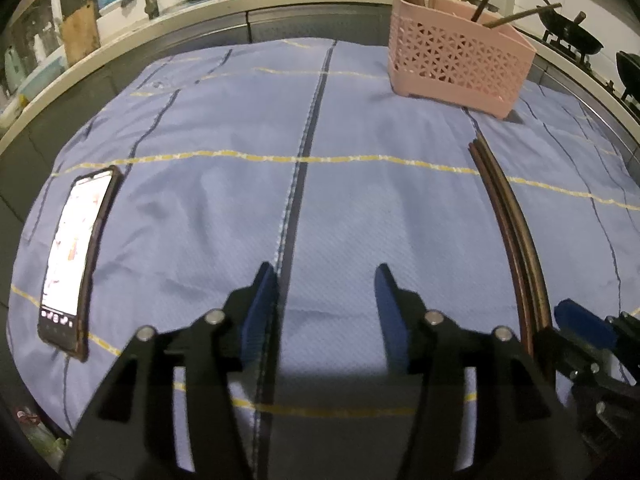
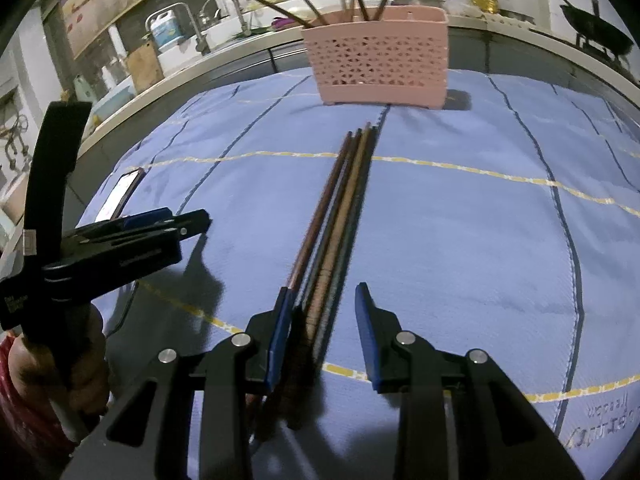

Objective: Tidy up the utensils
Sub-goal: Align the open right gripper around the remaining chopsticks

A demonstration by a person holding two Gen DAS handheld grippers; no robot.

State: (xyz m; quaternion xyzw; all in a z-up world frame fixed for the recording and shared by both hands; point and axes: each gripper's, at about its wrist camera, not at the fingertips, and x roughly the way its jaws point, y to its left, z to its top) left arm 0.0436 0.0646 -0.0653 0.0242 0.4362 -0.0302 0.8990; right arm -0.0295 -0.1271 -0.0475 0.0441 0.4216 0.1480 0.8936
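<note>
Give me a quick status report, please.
Left hand-held gripper open, empty. Right hand-held gripper open around chopsticks. Pink basket ahead, path clear.

We saw a matt, finely woven blue cloth (image 1: 224, 216) with stitched yellow and dark lines, and on it a bundle of chopsticks (image 2: 340, 216) that looked like dark, dull wood. The holder (image 2: 376, 60) was pale pink plastic with a perforated lattice wall. The phone (image 1: 76, 252) had a glossy, lit screen, and the gripper arms were matt black plastic with shiny metal pins.
</note>
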